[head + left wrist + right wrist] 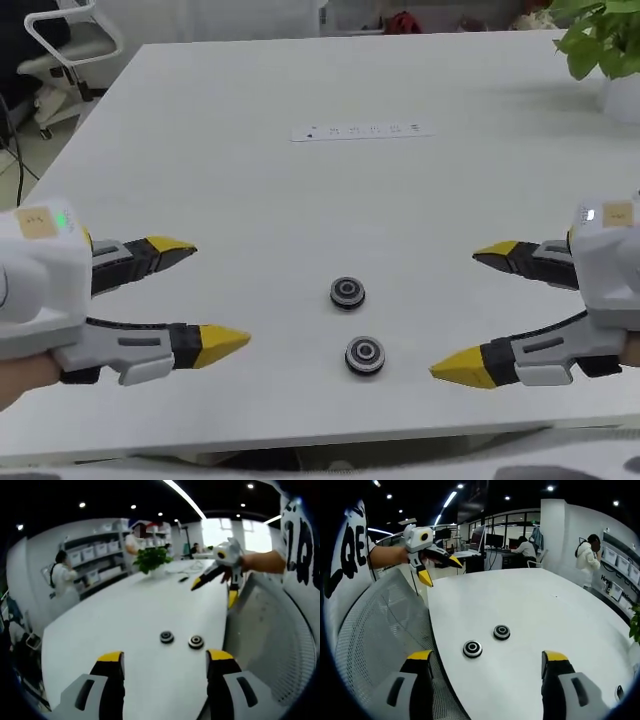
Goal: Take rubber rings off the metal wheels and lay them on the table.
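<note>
**Desk:** How did the tongs stand?

**Me:** On my left, the left gripper hovered over the table near its front edge. Its jaws were wide with nothing between them, and I had it aimed inward at the 2 wheels.

**Desk:** And the wheels?

**Me:** Both lay flat on the table between my 2 grippers, close together but apart. The farther wheel sat a little left of the nearer wheel. Each showed a dark outer band, which I took for its rubber ring. So I judged 0 rings off.

**Desk:** The right side?

**Me:** The right gripper stood much like the left one, with jaws wide and empty. It pointed inward, clear of both wheels.

**Desk:** Which step was that?

**Me:** The very start, by my reading: the approach, before any grasp. Neither gripper touched a wheel.

**Desk:** What did the next move call for?

**Me:** I reckoned 1 gripper had to pinch a wheel and hold it firm. The other then had to catch the ring's edge with a jaw tip and peel it off. The wheels looked small and free to slide, so I wanted the hold secure first, and a narrow bite on the rubber.
</note>
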Tool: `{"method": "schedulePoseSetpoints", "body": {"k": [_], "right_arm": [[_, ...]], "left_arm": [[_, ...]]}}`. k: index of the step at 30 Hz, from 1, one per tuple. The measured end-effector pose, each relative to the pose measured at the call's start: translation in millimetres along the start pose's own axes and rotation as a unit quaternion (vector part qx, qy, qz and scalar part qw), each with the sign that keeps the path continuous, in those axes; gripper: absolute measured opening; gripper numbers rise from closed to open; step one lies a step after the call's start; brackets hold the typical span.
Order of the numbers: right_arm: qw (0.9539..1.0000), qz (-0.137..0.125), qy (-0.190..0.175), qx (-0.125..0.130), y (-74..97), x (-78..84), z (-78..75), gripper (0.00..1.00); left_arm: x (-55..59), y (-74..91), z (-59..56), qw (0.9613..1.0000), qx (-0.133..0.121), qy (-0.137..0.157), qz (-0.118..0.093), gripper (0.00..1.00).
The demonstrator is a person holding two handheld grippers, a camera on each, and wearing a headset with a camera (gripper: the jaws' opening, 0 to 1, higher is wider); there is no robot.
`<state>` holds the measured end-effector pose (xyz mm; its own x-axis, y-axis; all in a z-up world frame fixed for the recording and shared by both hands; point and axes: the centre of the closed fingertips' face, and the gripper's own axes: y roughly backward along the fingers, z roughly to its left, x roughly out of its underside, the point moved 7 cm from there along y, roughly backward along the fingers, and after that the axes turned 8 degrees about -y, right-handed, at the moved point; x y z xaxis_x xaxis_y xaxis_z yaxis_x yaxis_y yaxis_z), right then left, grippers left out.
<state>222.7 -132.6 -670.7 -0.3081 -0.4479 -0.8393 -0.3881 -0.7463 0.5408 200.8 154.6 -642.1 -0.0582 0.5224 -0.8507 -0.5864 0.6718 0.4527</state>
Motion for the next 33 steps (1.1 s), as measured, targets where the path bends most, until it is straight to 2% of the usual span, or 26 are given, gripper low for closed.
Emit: {"method": "schedulePoseSetpoints", "body": {"k": [8,14,21,33], "right_arm": [[0.9998,0.0,0.018,-0.007,-4.0,-6.7,-4.8,0.83],[0.9993,0.002,0.033,-0.018,-9.5,-10.3,-5.9,0.8],[0.9986,0.005,0.044,-0.029,-14.6,-13.1,-9.0,0.78],[0.9979,0.013,0.05,-0.04,-23.3,-12.0,-16.6,0.74]], "left_arm": [[-7.8,-7.0,4.0,0.9999,0.006,-0.015,-0.004,0.66],[-12.2,-15.0,4.6,0.9993,0.02,-0.03,-0.006,0.65],[-16.2,-24.5,7.4,0.9991,0.031,-0.028,-0.012,0.64],[-18.0,-39.9,11.5,0.9982,0.051,-0.03,-0.009,0.63]]}}
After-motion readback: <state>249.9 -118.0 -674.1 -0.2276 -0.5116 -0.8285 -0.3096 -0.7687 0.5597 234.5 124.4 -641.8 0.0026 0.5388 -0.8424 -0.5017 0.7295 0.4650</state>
